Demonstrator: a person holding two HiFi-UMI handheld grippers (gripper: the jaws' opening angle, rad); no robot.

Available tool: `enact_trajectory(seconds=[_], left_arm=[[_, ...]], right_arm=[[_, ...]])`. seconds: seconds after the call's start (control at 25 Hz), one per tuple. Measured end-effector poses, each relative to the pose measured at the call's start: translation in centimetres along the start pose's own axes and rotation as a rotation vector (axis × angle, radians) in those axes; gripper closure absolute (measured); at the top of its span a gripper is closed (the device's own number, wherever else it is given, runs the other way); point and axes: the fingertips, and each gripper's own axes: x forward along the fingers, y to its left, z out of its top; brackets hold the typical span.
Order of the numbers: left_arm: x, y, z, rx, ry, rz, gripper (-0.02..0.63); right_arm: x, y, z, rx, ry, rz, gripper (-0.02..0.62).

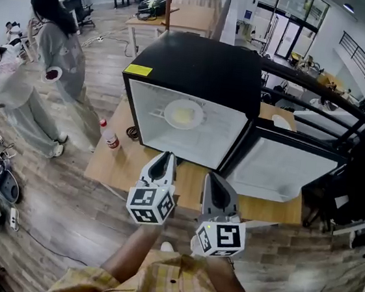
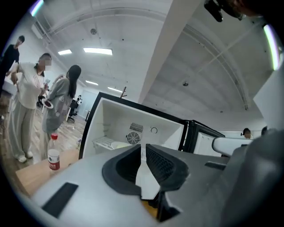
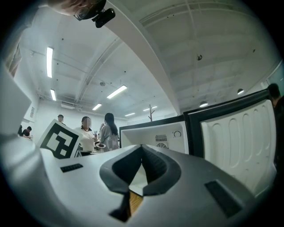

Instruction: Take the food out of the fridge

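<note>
**A:** Head view first. How do the hands sit?

**B:** I hold both side by side in front of me, pointing level at the open fridge (image 1: 198,65). The left gripper (image 1: 165,156) and the right gripper (image 1: 213,178) reach over the near edge of the table (image 1: 112,163). The plate of food (image 1: 184,115) lies on the shelf (image 1: 156,114) inside, well apart from both. The door (image 1: 278,169) swings out on the right. A bottle (image 1: 110,135) stands on the table left of the fridge.

**A:** Left gripper view?

**B:** The left gripper's jaws stand a narrow slit apart with nothing between them. The plate lies low in the cavity, left of the tips.

**A:** Right gripper view?

**B:** The jaws meet tip to tip, empty. The door fills the right side, and the fridge mouth is straight ahead.
</note>
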Motion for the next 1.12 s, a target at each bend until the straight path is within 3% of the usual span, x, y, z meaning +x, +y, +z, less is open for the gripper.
enact_trajectory(seconds=[0.2, 0.32, 0.6, 0.88, 1.12], left_arm=[[1.8, 1.5, -1.1, -0.232, 0.011, -0.027, 0.525], [2.7, 2.3, -1.5, -0.347, 0.000, -0.040, 0.525], [5.1, 3.8, -2.5, -0.722, -0.014, -0.106, 0.509], [7.5, 5.6, -3.9, -0.918, -0.011, -0.075, 0.494], [9.6, 6.6, -5.0, -1.002, -0.008, -0.054, 0.492]], right_arm=[[0.2, -0.3, -0.6, -0.001, 0.010, -0.001, 0.589], [0.4, -0.5, -1.1, 0.010, 0.017, 0.003, 0.588], [0.8, -0.7, -1.3, 0.023, 0.022, 0.007, 0.588], [1.3, -1.5, -1.4, 0.023, 0.029, -0.006, 0.589], [2.0, -2.0, -1.6, 0.028, 0.030, -0.009, 0.589]])
